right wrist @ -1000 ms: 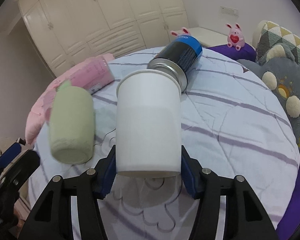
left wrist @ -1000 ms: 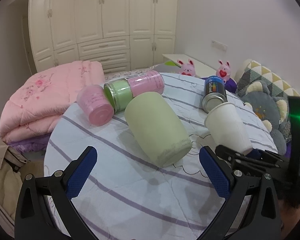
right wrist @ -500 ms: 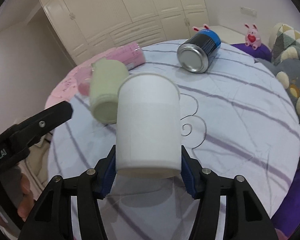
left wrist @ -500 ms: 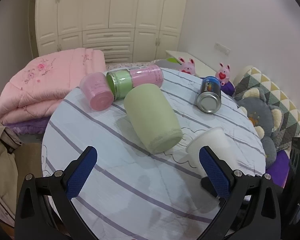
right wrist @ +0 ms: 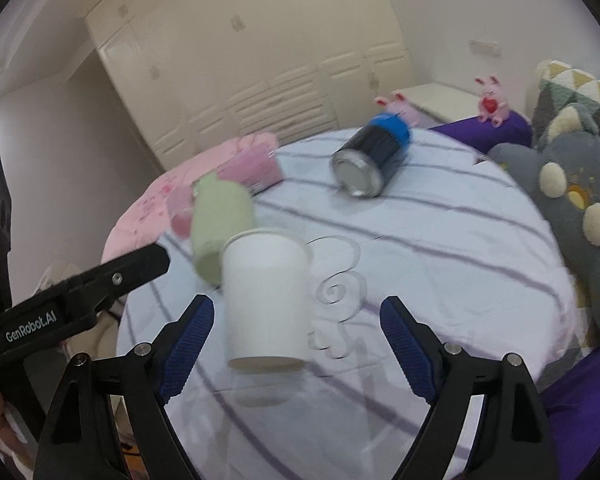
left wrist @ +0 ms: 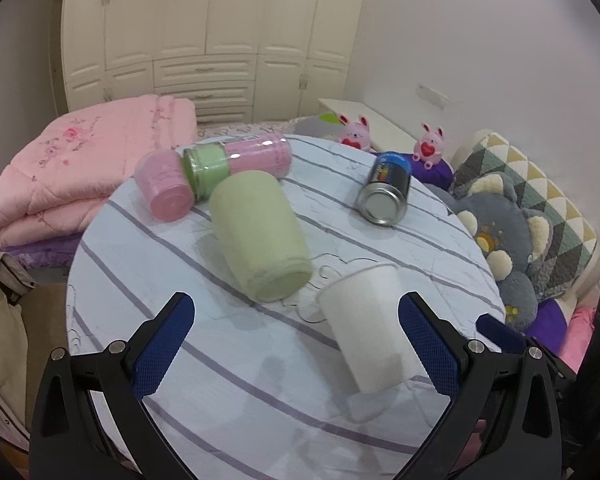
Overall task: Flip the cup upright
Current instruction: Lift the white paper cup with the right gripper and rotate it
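A white paper cup (left wrist: pixel 370 326) stands rim up on the striped round table (left wrist: pixel 220 400); it also shows in the right wrist view (right wrist: pixel 266 300), slightly blurred. My right gripper (right wrist: pixel 296 344) is open, its blue pads apart on either side of the cup and not touching it. My left gripper (left wrist: pixel 296 344) is open and empty above the table's near part, with the cup just inside its right finger.
A green cup (left wrist: pixel 260 236) lies on its side mid-table. A pink cup (left wrist: pixel 164 186), a pink-green jar (left wrist: pixel 236 160) and a blue can (left wrist: pixel 386 188) lie further back. Cushions (left wrist: pixel 512 232) sit right, a pink quilt (left wrist: pixel 80 168) left.
The right gripper carried the cup down toward the table's near side, then opened and let go. The cup now stands free. The left gripper drew back and rose slightly.
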Demonstrator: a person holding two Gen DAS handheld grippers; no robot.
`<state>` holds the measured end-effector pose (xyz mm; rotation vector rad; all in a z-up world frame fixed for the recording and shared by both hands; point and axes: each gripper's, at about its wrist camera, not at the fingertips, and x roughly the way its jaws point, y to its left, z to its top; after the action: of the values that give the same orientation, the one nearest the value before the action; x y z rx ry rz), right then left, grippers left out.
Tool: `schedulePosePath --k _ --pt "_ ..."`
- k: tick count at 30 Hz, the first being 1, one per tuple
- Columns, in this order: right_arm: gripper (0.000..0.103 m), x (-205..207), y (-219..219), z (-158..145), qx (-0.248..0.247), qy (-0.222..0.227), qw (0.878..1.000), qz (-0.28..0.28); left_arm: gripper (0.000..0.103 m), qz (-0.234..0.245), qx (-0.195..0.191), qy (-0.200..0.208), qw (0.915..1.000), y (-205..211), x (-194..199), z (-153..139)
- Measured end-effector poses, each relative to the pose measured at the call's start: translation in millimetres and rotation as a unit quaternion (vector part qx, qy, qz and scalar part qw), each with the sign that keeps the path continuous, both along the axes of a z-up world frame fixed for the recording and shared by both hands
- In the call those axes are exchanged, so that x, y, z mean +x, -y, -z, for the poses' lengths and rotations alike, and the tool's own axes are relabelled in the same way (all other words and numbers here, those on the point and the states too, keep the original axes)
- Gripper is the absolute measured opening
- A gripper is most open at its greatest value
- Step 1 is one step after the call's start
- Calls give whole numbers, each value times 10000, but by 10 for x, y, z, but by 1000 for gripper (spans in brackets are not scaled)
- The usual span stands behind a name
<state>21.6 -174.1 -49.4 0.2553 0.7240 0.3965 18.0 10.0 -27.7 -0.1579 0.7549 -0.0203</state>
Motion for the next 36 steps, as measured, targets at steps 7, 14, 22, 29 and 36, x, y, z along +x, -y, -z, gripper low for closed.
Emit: schedulePosePath --k 7,14,22,29,36 --pt "87 7 230 -19 -343 221 9979 500 103 25 176 -112 9998 241 68 35" --pt "87 -65 356 -105 -857 663 9903 867 103 82 208 -230 9995 454 159 62" --pt "87 -53 464 -33 -961 617 9894 895 103 -81 106 -727 9973 575 358 251" --pt "87 2 431 57 -999 513 9903 820 103 -141 142 -1071 9940 620 534 400" --pt "87 47 396 82 -1121 481 9891 829 103 -74 108 -1297 9915 676 654 479"
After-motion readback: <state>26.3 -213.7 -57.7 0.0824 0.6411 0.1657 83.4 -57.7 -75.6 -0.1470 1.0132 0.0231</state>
